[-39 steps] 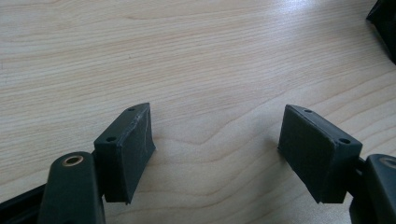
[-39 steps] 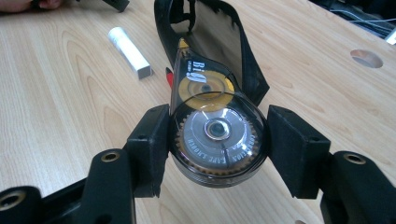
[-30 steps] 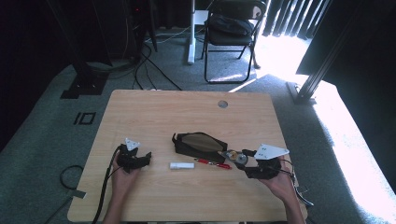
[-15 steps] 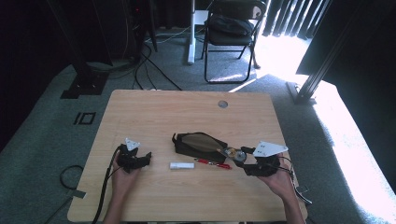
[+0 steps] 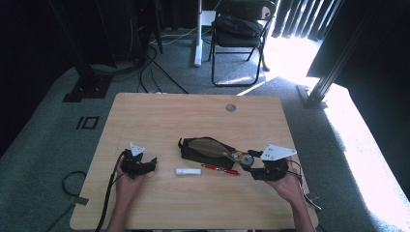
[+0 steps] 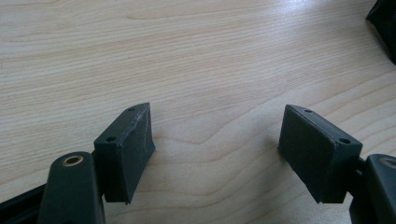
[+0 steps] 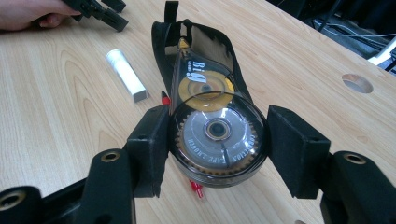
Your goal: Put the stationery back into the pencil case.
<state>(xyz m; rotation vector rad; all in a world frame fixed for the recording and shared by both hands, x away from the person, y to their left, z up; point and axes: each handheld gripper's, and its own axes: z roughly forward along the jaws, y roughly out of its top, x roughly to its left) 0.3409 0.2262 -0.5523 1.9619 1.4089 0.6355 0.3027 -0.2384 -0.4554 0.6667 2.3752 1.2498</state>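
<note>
From my station, nearest to the person's edge of the table [image 5: 145, 208] I see the two hands. The left gripper [image 5: 151, 164] rests low on the wood at the left side. In the left gripper view its two jaws stand wide apart, and between them there is just the bare wooden surface, so this tong holds nothing.

The right gripper [image 5: 248, 160] is at the right side, with the grey plate on its top. In the right gripper view its jaws stand about half open around the correction tape dispenser [image 7: 217, 133], a clear round body with a toothed wheel and a yellow spool inside. Both pads [image 7: 149, 147] lie against the sides of the round body, so I read this as a grip on it. The narrow front end of the dispenser reaches into the open black pencil case [image 5: 200, 150], which lies just beyond, near the middle of the table.

Between the two grippers lies a small white stick [image 5: 188, 171], flat on the wood. Just beside it, a red pen [image 5: 220, 169] lies along the near side of the case, and it passes under the dispenser.

Farther away, the table has a round cable hole [image 5: 231, 108] near its far edge. Behind the table a folding chair [image 5: 239, 29] stands on the carpet.
</note>
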